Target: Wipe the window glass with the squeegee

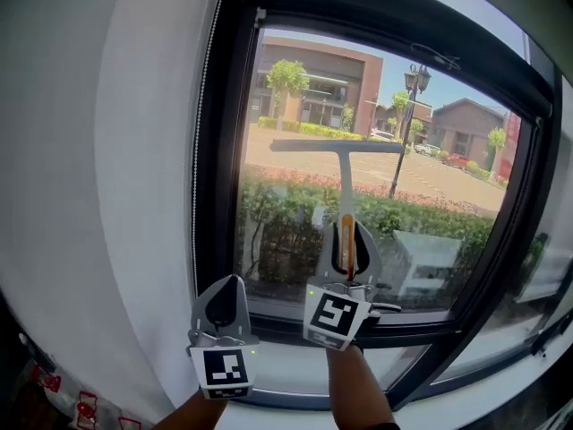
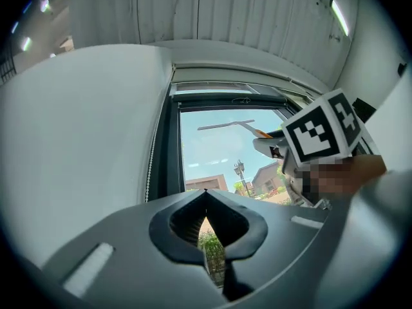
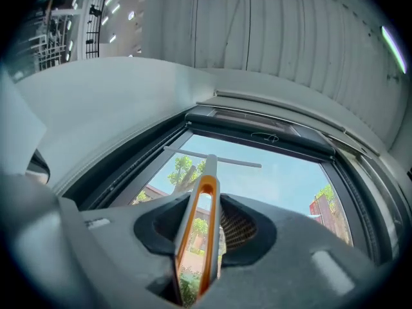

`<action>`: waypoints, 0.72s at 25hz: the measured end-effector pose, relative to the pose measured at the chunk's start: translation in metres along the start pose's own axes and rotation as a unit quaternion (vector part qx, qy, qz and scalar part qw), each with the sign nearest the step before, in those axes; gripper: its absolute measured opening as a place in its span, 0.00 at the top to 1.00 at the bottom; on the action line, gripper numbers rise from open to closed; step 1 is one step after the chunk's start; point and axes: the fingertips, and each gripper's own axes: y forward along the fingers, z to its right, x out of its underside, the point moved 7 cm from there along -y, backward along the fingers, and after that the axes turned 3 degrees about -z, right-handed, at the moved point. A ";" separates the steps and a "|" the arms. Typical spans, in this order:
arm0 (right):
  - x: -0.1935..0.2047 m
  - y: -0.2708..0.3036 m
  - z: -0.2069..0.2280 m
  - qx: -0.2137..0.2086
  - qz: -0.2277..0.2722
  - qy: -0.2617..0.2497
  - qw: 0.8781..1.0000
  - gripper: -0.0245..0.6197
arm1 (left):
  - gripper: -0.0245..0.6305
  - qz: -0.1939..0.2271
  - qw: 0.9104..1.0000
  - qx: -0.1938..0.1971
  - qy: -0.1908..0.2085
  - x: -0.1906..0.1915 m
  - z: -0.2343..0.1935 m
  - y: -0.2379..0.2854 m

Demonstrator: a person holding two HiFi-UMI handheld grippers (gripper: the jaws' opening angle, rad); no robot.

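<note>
A grey squeegee [image 1: 344, 173] with an orange-lined handle [image 1: 346, 240] stands upright against the window glass [image 1: 295, 195]; its blade [image 1: 336, 146] lies level about mid-pane. My right gripper [image 1: 346, 251] is shut on the handle, seen in the right gripper view as an orange loop [image 3: 198, 237] between the jaws with the blade [image 3: 212, 159] above. My left gripper [image 1: 224, 305] hangs lower left, by the dark frame and sill, shut with nothing in it; in its own view the jaws [image 2: 207, 227] meet and the squeegee [image 2: 226, 125] shows beyond.
A black window frame [image 1: 219, 141] borders the pane, with a white wall [image 1: 107, 177] to the left and a white sill [image 1: 295, 365] below. Outside are hedges, a street lamp and buildings. A second pane [image 1: 546, 258] adjoins on the right.
</note>
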 end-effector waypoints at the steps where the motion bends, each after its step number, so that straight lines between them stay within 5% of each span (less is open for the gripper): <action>1: -0.006 0.011 -0.002 0.000 0.007 0.001 1.000 0.78 | 0.94 0.001 1.000 -0.006 0.005 -0.003 -0.004 0.002; 7: -0.050 0.069 -0.008 0.003 0.044 -0.005 0.999 0.78 | 0.94 0.019 1.000 -0.016 0.010 -0.028 -0.012 0.017; 18: -0.079 0.157 0.000 0.032 0.036 -0.016 0.999 0.78 | 0.94 0.033 0.998 -0.047 0.014 -0.048 -0.023 0.023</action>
